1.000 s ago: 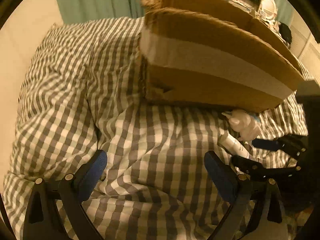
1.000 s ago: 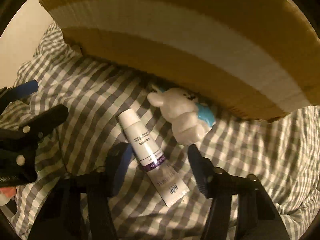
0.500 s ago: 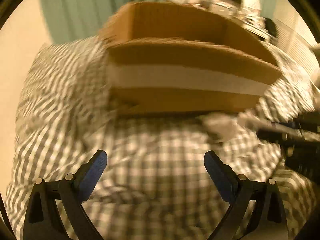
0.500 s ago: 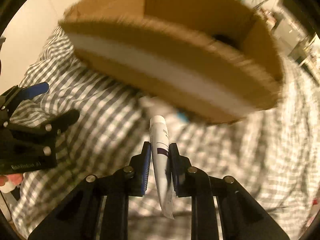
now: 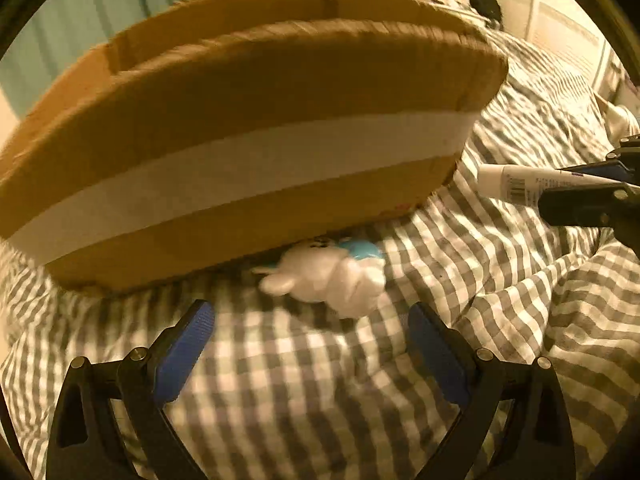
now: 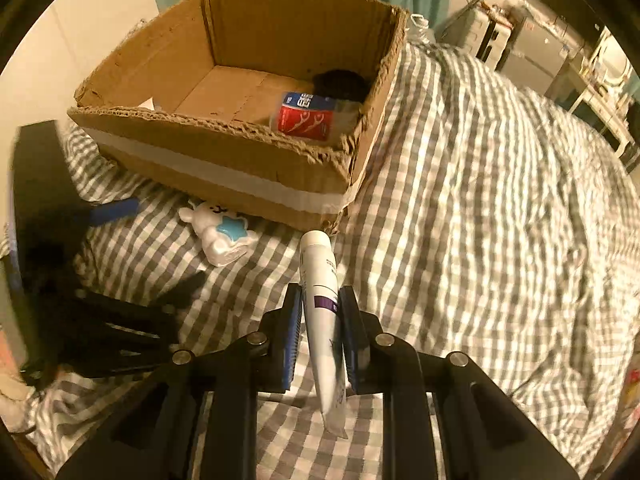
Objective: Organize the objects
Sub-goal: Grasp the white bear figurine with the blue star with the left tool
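Right wrist view: my right gripper [image 6: 319,312] clamps a white plastic tube [image 6: 322,304]; my left gripper [image 5: 310,332] gapes before a white bunny figurine [image 5: 332,276].

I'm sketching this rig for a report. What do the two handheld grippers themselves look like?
Both match: the left gripper and right gripper have matte black, angular linkage arms joined by round silver pins. Each finger carries a ribbed blue pad on its inner face. No cables, markings or sleeves are visible.
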The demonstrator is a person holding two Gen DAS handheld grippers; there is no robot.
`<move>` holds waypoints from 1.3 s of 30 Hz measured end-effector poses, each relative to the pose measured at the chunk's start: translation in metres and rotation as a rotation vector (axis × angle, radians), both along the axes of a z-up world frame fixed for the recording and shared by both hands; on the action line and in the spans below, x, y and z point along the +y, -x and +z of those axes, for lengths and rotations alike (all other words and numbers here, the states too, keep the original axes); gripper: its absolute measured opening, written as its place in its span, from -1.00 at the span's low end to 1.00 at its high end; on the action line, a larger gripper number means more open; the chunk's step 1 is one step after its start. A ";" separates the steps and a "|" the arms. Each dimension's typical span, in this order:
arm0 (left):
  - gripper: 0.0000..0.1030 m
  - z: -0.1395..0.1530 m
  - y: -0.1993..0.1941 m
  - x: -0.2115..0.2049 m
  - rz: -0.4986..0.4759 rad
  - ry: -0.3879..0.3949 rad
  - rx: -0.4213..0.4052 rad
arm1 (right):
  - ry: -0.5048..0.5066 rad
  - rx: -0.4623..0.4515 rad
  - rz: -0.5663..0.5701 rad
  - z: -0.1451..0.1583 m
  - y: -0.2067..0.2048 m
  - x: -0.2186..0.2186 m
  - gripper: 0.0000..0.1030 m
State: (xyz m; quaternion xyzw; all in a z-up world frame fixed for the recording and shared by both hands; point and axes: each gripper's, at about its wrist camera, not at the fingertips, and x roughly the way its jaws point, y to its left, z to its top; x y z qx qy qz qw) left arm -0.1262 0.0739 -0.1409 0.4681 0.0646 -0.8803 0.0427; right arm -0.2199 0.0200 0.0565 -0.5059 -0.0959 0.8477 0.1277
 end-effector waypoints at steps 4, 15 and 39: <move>0.94 -0.008 0.022 0.003 -0.013 0.019 -0.009 | 0.024 -0.024 0.009 -0.006 0.003 0.003 -0.65; 0.92 -0.023 0.040 0.005 -0.010 0.082 0.022 | 0.043 -0.022 0.027 -0.007 0.002 0.006 -0.65; 0.61 0.036 -0.025 -0.009 0.072 0.010 0.021 | 0.041 0.082 0.005 0.002 -0.017 -0.017 -0.65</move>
